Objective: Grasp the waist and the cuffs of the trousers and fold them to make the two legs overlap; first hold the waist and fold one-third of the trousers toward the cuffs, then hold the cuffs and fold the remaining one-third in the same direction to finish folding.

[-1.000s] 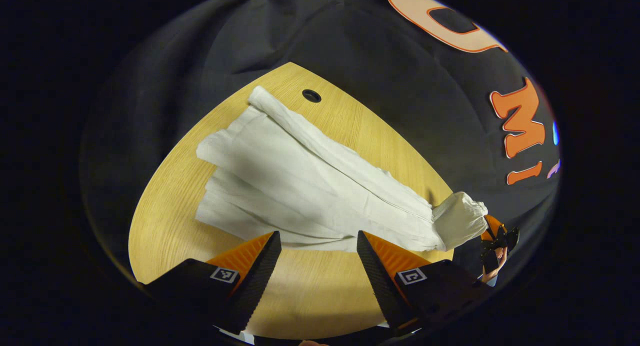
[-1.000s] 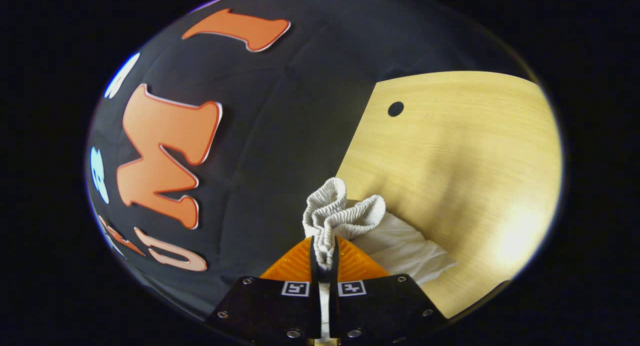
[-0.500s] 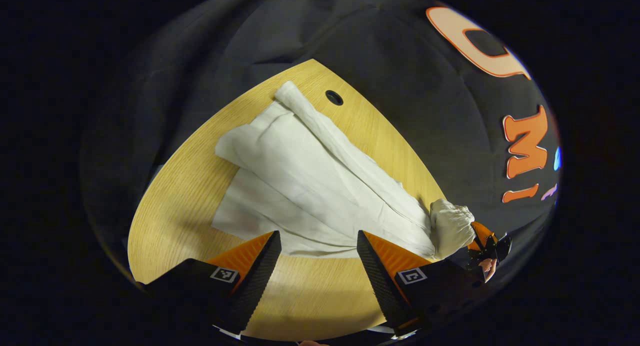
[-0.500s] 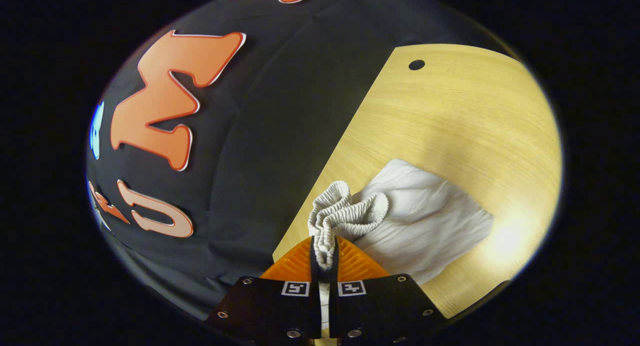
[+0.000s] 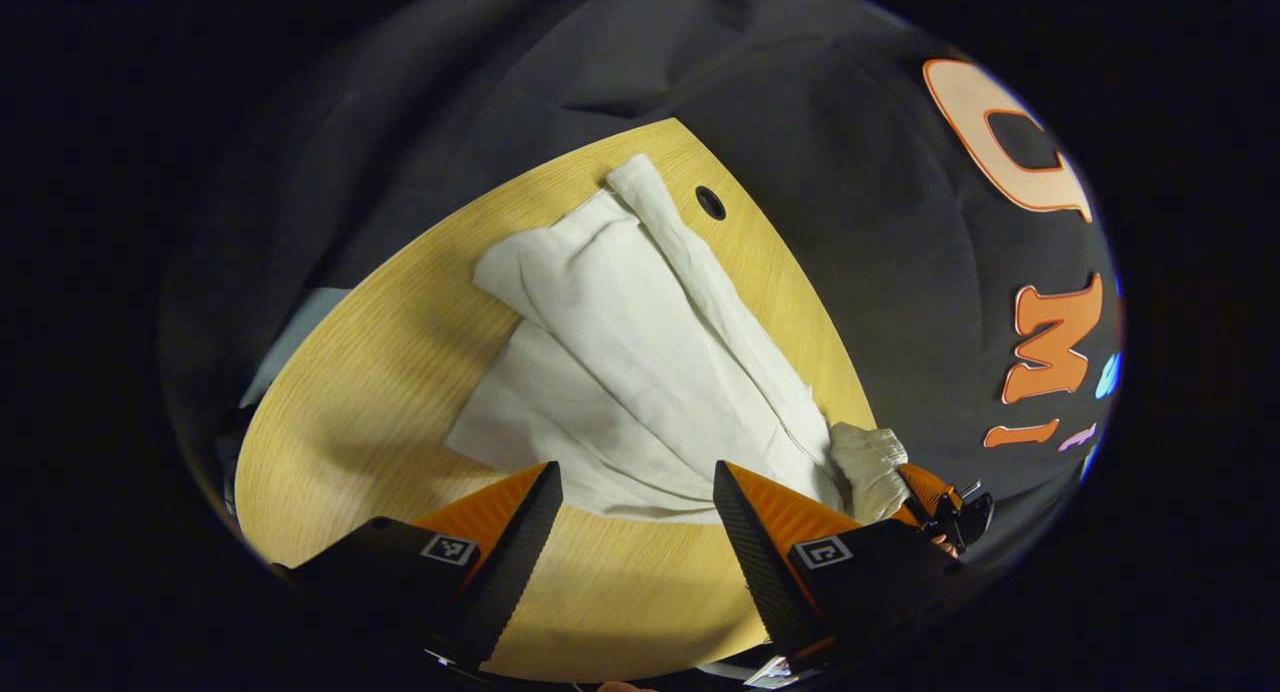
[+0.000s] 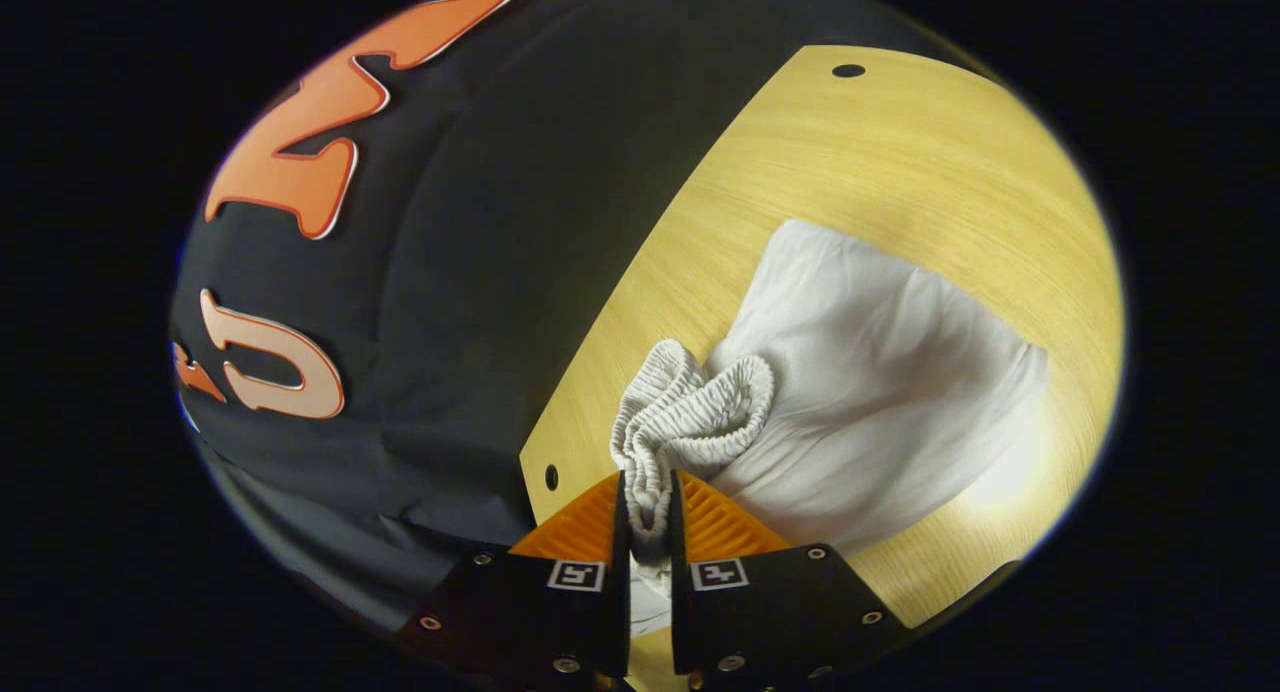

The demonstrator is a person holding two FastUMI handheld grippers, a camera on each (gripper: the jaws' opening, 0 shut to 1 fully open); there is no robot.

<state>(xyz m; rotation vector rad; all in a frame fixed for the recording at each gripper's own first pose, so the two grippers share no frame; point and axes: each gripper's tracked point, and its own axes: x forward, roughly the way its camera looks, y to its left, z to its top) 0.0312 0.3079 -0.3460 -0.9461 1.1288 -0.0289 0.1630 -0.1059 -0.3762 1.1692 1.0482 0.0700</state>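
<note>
White trousers lie lengthwise on the wooden table, one leg partly over the other, with the cuffs at the far end. My left gripper is open over the table's near side, just short of the cloth's near edge, with nothing between its fingers. In the left gripper view, the right gripper sits at the table's right edge, holding the bunched waist. In the right gripper view, my right gripper is shut on the gathered elastic waistband, and the trousers billow out beyond it.
The table has a cable hole near the cuffs. The right gripper view shows one far hole and another hole near my fingers. The black cloth wall surrounds the table edges closely.
My right gripper, still shut on the waist, has come in over the table's edge, so more trousers and table show ahead of it. The left gripper stays open and has swung left.
</note>
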